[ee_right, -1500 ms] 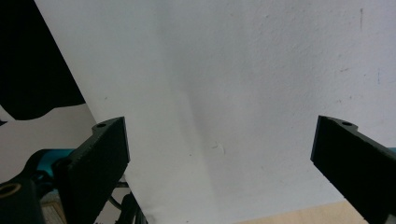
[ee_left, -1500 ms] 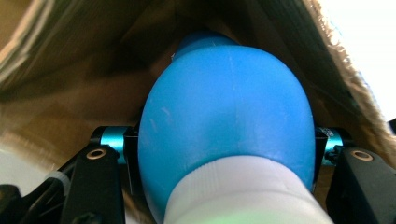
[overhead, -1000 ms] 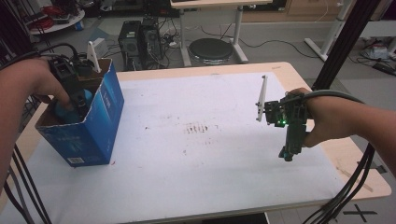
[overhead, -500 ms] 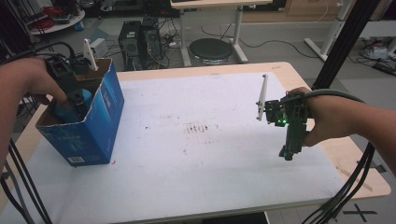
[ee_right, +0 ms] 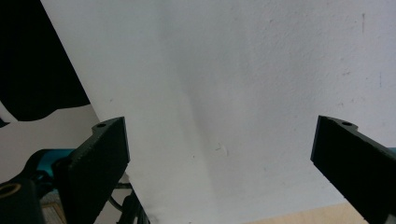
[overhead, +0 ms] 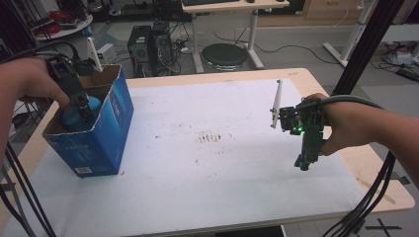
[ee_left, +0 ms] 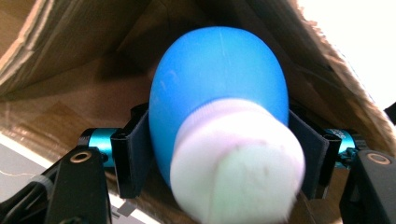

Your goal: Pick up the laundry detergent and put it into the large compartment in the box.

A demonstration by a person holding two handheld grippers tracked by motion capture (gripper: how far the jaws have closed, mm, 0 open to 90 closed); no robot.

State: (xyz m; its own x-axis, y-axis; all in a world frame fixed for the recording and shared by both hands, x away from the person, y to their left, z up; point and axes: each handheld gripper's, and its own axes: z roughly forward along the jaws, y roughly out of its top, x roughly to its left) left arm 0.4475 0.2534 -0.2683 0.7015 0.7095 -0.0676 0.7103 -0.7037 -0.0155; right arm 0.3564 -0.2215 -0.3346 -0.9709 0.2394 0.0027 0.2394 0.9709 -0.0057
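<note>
**High view and tool views: left tool gripping a bottle inside the carton, right tool idle**

High view, left side: the person's left hand [overhead: 27, 81] reaches in from the left edge and angles the left tool [overhead: 84, 111] steeply downward into the open top of a blue printed cardboard carton [overhead: 106, 138]. The carton stands near the left edge of the white-covered worktop [overhead: 207, 173], its brown inner walls visible. Between the tool's tips, inside the carton, a rounded blue shape shows.

Left tool view: the two black jaws are pinched against opposite sides of a glossy blue plastic bottle with a white cap [ee_left: 219, 107]. The bottle's cap end points toward the camera and is blurred; its rounded blue body extends away into the carton's brown interior. Whether the bottle touches the carton floor cannot be told.

High view, right side: the right hand [overhead: 341, 128] enters from the right edge, forearm roughly level, and holds the right tool [overhead: 304, 163] pointing down toward the worktop, well apart from the carton. A green light glows on its body, and a thin white rod [overhead: 275, 103] stands up from it.

Right tool view: the jaws are spread wide with nothing between them, above bare white worktop surface near its edge.
</note>
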